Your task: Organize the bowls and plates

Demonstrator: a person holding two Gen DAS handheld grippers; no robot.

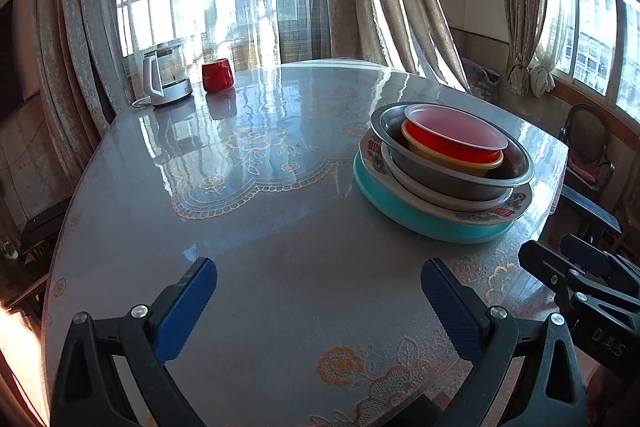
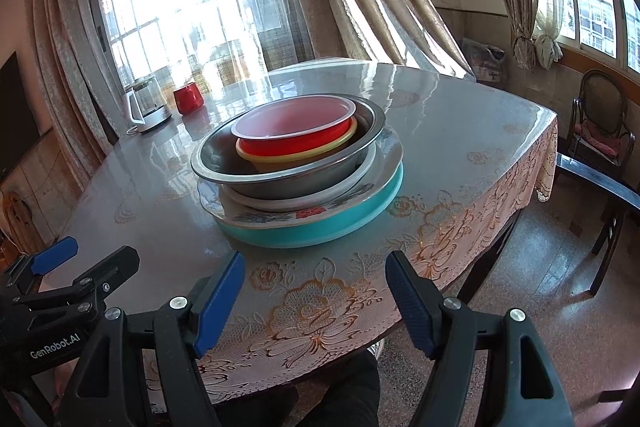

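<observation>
- Stack of plates and bowls (image 2: 298,183) in mid-frame on the table (image 2: 460,131), just beyond the right tongs: turquoise dish (image 2: 320,231) lowest, patterned plate (image 2: 312,213), white plate, metal bowl (image 2: 288,179), yellow bowl, red bowl (image 2: 296,131) on top.
- Right tongs (image 2: 315,297): spread wide, gripping nothing, touching nothing, low in frame.
- Left tongs (image 1: 319,307): likewise spread, empty, above bare tablecloth.
- "GenRobot.AI" legible on the left tool, lower left of the right view; "DAS" at lower right of the left view.
- Red characters on the patterned plate, unreadable.
- Kettle (image 1: 164,75) and red mug (image 1: 217,75) upper left.
</observation>
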